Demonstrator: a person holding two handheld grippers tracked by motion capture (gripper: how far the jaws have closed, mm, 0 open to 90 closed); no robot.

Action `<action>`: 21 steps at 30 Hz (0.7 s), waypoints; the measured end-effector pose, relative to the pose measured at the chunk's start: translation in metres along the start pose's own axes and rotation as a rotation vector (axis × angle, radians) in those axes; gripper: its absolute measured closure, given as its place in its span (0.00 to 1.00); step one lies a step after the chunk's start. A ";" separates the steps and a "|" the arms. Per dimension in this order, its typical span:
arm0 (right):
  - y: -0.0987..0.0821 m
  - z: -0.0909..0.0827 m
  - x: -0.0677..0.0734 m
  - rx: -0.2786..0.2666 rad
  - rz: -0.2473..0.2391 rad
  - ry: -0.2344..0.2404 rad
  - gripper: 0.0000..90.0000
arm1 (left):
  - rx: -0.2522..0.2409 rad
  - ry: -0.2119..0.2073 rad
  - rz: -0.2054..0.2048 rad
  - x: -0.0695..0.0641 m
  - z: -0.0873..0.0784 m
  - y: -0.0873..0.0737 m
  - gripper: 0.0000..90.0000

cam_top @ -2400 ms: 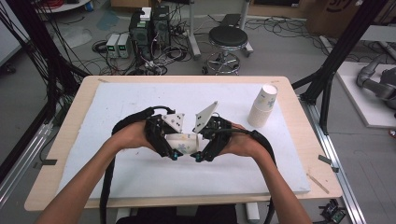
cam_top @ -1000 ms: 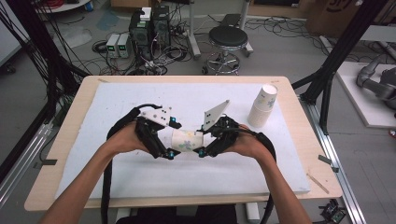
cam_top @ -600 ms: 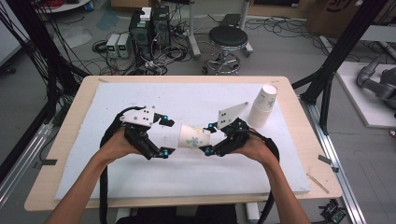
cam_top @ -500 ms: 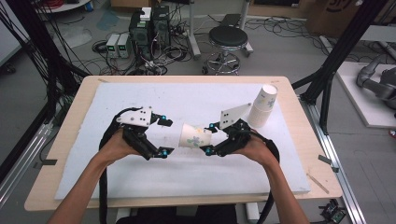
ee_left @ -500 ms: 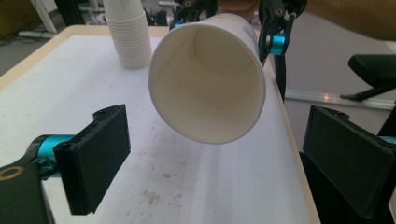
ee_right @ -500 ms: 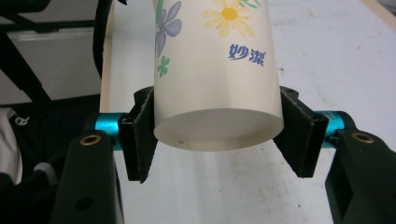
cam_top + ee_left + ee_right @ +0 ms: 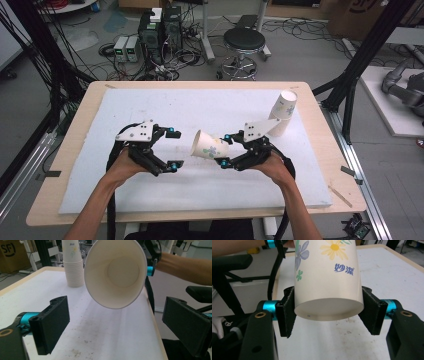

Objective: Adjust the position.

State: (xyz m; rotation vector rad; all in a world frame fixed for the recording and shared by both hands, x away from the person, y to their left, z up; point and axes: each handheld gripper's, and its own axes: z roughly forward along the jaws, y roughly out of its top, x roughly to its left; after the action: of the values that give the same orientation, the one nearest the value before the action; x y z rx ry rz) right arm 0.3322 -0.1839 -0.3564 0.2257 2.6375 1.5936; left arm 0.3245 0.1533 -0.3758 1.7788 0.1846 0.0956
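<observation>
paper cup point(image 7: 328, 277) rim cut off above

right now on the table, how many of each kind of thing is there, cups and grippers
single paper cup, held on its side by the right gripper: 1
stack of paper cups, upside down near the far right corner: 1 (the number of cups in it is too fine to tell)
grippers, counting the open left gripper: 2
total: 4

Blue characters "妙潔" sit on the side of the paper cup point(image 7: 328, 277), under a yellow flower; "SF" shows on the cardboard box point(image 7: 10, 251).
</observation>
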 end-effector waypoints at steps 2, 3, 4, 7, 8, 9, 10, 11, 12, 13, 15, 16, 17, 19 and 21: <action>-0.002 0.001 0.000 -0.023 -0.010 0.013 0.41 | -0.005 0.002 -0.006 0.000 0.001 -0.003 0.08; -0.003 0.002 0.000 -0.028 -0.009 0.014 0.41 | -0.007 0.001 -0.007 0.000 0.002 -0.004 0.08; -0.005 0.002 0.000 -0.040 -0.013 0.016 0.41 | -0.015 0.003 -0.008 0.000 0.002 -0.005 0.08; -0.008 0.003 0.000 -0.060 -0.011 0.026 0.41 | -0.021 0.007 -0.014 0.001 0.002 -0.008 0.08; -0.009 0.004 0.000 -0.066 -0.014 0.032 0.41 | -0.030 0.005 -0.020 0.001 0.002 -0.009 0.08; -0.010 0.004 0.000 -0.070 -0.015 0.032 0.41 | -0.040 0.006 -0.025 0.001 0.002 -0.010 0.08; -0.010 0.005 0.000 -0.072 -0.016 0.032 0.41 | -0.047 0.003 -0.025 0.001 0.003 -0.012 0.08; -0.011 0.005 0.000 -0.076 -0.014 0.035 0.41 | -0.059 0.000 -0.029 0.000 0.004 -0.013 0.08; -0.011 0.006 0.000 -0.081 -0.014 0.036 0.41 | -0.071 -0.006 -0.034 0.000 0.005 -0.015 0.08; -0.012 0.007 0.000 -0.087 -0.016 0.040 0.41 | -0.079 -0.012 -0.034 -0.001 0.006 -0.017 0.08; -0.012 0.008 0.000 -0.099 -0.015 0.042 0.41 | -0.079 -0.022 -0.037 -0.001 0.010 -0.017 0.08; -0.012 0.008 0.000 -0.101 -0.017 0.049 0.41 | -0.086 -0.028 -0.034 -0.002 0.012 -0.017 0.08; -0.012 0.009 0.000 -0.106 -0.019 0.054 0.41 | -0.093 -0.030 -0.029 -0.002 0.013 -0.016 0.08; -0.012 0.010 0.000 -0.110 -0.019 0.055 0.41 | -0.110 -0.035 -0.027 -0.002 0.017 -0.014 0.08; -0.013 0.011 0.000 -0.113 -0.018 0.062 0.41 | -0.110 -0.040 -0.025 -0.002 0.020 -0.012 0.08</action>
State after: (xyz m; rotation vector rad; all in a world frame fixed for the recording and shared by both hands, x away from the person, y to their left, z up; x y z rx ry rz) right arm 0.3319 -0.1799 -0.3729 0.1498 2.5750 1.7644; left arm 0.3246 0.1361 -0.3917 1.6669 0.1690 0.0512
